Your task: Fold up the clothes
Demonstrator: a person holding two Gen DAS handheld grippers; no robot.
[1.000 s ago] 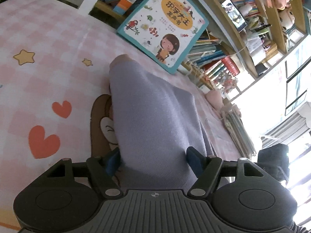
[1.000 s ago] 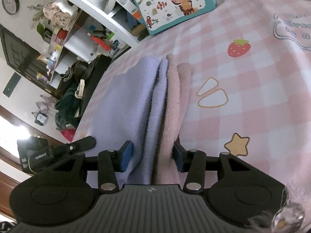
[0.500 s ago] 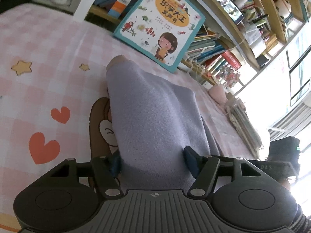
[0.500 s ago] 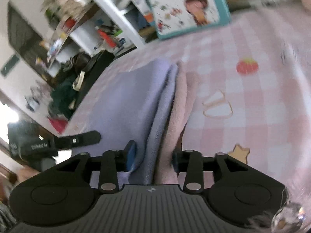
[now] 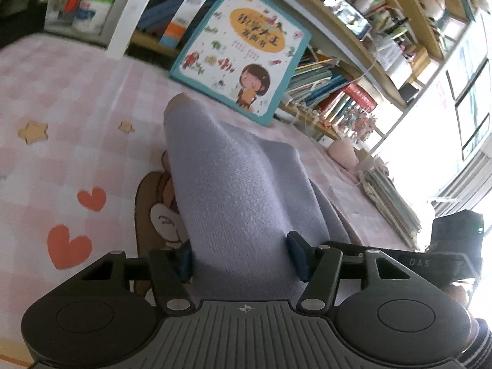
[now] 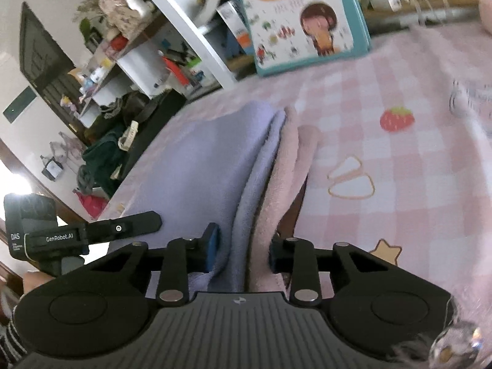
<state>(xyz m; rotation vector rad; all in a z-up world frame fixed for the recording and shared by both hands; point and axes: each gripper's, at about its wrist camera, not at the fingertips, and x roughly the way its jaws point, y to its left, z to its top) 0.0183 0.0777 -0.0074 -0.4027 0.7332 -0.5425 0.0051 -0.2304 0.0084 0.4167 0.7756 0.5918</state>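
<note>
Left wrist view: the left tongs [image 5: 241, 255] are closing around the lilac garment [image 5: 233, 190] lying on the pink checked bed [image 5: 77, 98]. The right tongs [image 6: 243, 250] are closing on its stacked lilac-and-pink edge. Best to catch every layer evenly before lifting.
</note>
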